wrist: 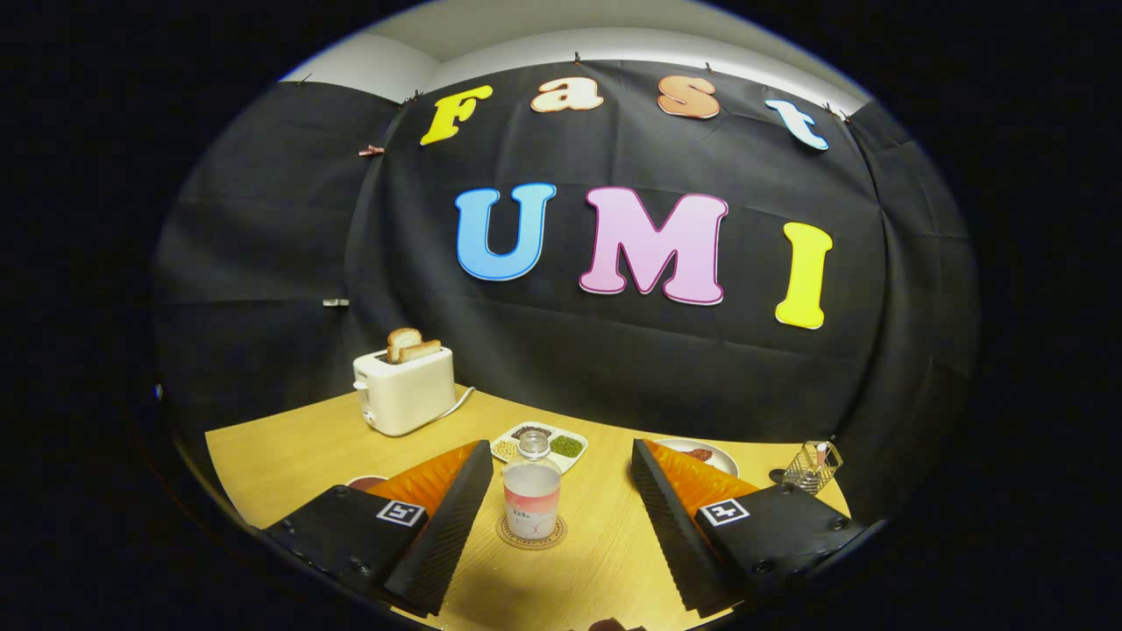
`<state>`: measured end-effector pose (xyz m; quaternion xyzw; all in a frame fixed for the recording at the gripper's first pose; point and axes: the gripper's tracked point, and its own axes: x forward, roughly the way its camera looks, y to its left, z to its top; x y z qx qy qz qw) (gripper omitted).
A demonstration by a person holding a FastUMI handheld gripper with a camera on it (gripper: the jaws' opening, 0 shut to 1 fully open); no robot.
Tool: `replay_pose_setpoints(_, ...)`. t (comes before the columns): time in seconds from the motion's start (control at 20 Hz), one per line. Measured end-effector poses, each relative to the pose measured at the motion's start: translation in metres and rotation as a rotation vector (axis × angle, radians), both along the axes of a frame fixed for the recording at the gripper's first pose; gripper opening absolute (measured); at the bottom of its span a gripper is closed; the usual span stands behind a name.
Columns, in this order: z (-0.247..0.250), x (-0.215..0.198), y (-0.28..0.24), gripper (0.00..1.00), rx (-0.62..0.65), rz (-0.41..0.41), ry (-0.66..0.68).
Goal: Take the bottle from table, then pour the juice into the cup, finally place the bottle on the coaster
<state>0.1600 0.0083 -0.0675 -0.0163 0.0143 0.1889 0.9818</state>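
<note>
- The tongs [554,517] stood spread wide and grasped nothing, one finger on either side of the bottle [531,495], neither touching it
- The bottle stood upright on the coaster [531,532], on the desk [298,456]
- Judged from this, the placing step looked done; the next move called only for drawing straight back without knocking the bottle
- Beyond the bottle lay a sectioned dish [541,443], and farther off a toaster [405,390]
- The bottle's label was too small to read
</note>
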Motion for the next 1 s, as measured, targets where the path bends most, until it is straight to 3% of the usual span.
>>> replay_pose_setpoints(0.35, 0.055, -0.058, -0.071, 0.97, 0.029, -0.116, -0.033)
replay_pose_setpoints(0.7, 0.079, -0.112, -0.139, 0.97, 0.035, -0.368, -0.086)
replay_pose_setpoints(1.0, 0.078, -0.123, -0.132, 0.97, 0.080, -0.396, -0.052)
